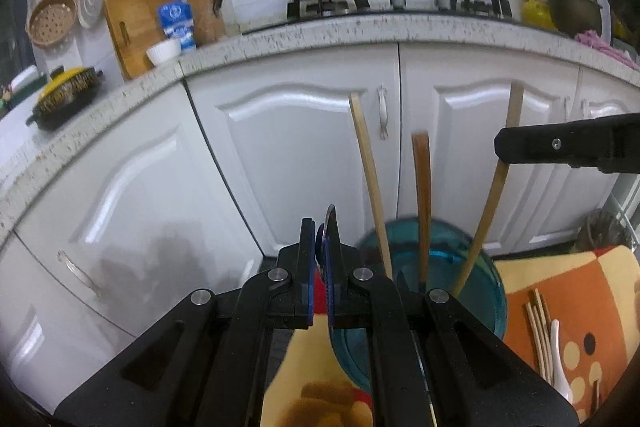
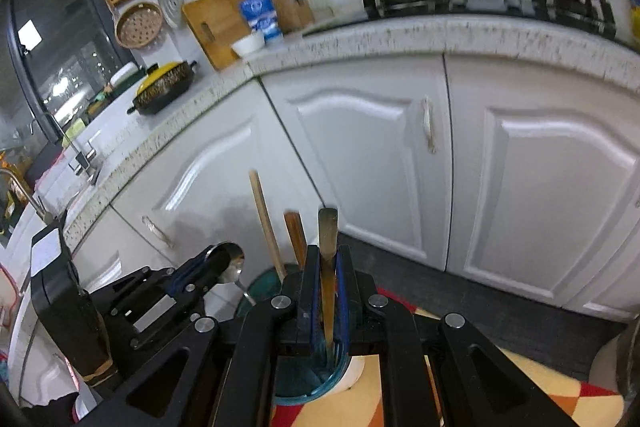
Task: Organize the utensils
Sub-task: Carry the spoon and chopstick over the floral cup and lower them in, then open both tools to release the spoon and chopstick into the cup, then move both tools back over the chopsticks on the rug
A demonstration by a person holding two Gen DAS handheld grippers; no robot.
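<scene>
My left gripper (image 1: 325, 243) is shut on a metal spoon (image 1: 330, 223), held edge-on just left of a blue glass jar (image 1: 430, 267). The spoon's bowl (image 2: 228, 261) shows in the right wrist view inside the left gripper (image 2: 208, 267). Three wooden utensils stand in the jar: a pale one (image 1: 370, 183), a brown one (image 1: 421, 195) and a long one (image 1: 496, 187). My right gripper (image 2: 328, 267) is shut on the long wooden utensil (image 2: 328, 247) above the jar (image 2: 304, 387); its finger (image 1: 560, 145) shows from the right.
More chopsticks and a white spoon (image 1: 548, 339) lie on an orange patterned cloth (image 1: 580, 291) at the right. White cabinet doors (image 1: 300, 147) stand behind, under a speckled counter (image 1: 320, 31) with a stove and pans.
</scene>
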